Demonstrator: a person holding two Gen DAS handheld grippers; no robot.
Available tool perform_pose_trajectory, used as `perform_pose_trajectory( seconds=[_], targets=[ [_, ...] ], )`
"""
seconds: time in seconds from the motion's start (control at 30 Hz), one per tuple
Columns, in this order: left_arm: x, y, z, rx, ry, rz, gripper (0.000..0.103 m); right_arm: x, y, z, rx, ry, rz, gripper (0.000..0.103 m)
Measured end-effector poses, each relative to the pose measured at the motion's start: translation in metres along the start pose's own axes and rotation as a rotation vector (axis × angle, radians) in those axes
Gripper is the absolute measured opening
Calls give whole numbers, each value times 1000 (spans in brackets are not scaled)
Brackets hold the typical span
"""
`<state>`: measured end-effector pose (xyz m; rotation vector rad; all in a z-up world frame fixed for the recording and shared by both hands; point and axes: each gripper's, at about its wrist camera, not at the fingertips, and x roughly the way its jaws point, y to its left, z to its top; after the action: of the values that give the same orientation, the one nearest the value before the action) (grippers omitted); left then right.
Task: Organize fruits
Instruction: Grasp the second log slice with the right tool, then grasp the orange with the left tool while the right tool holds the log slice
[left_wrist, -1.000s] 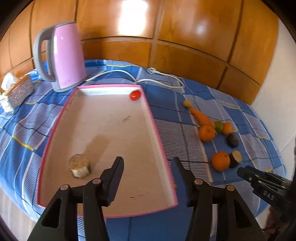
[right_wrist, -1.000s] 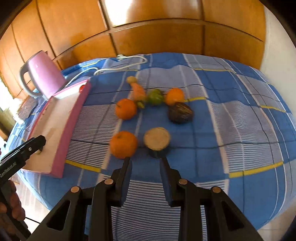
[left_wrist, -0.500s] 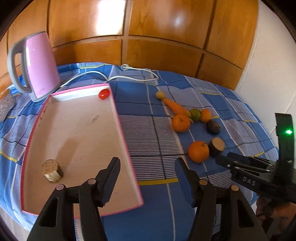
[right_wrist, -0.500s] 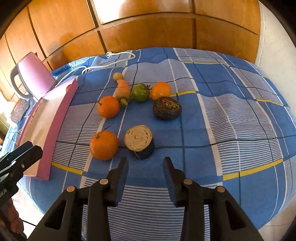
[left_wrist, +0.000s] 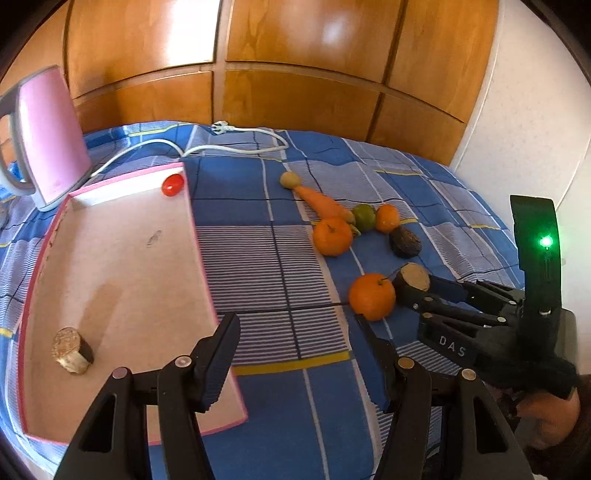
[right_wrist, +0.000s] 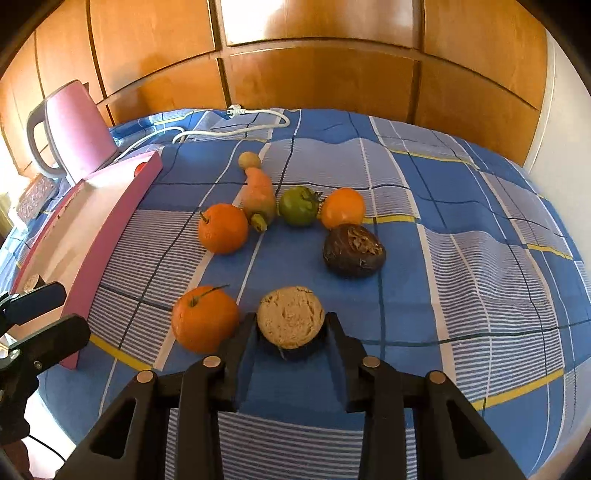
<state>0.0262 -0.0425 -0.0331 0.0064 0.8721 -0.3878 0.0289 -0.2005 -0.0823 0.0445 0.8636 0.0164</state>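
Only from the right wrist: right gripper (right_wrist: 291, 328) jaws apart around halved fruit (right_wrist: 290, 322); left gripper (left_wrist: 299, 347) jaws released.

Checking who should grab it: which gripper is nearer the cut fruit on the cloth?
Right. The right gripper has its open fingers on either side of the cut fruit. The left gripper hangs open near the tray, well to the fruit's left.

Right tool (right_wrist: 290, 330) advanced, fingers now flanking cut fruit (right_wrist: 290, 322); left tool (left_wrist: 299, 354) swung rightward
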Motion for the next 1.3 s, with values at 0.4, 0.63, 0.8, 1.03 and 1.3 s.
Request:
perform_pose_trajectory(
  seconds=[0.4, 0.63, 0.8, 1.03, 1.3],
  targets=[
    [28, -24, 7, 59, 44, -58, 61, 1, -21, -3, 80, -5, 23, 36],
    [46, -41, 8, 106, 72, -88, 61, 5, -25, -2, 64, -10, 34, 35],
    [54, -44, 10, 107, 85, -94, 61, 6, -25, -3, 33, -32, 39, 37],
    [62, -43, 12, 86, 94, -108, 61, 6, -30, -4, 44, -41, 63, 37],
    [69, -47, 15, 82, 86, -121, 59, 5, -40, -1, 109, -38, 96, 34]
  ],
)
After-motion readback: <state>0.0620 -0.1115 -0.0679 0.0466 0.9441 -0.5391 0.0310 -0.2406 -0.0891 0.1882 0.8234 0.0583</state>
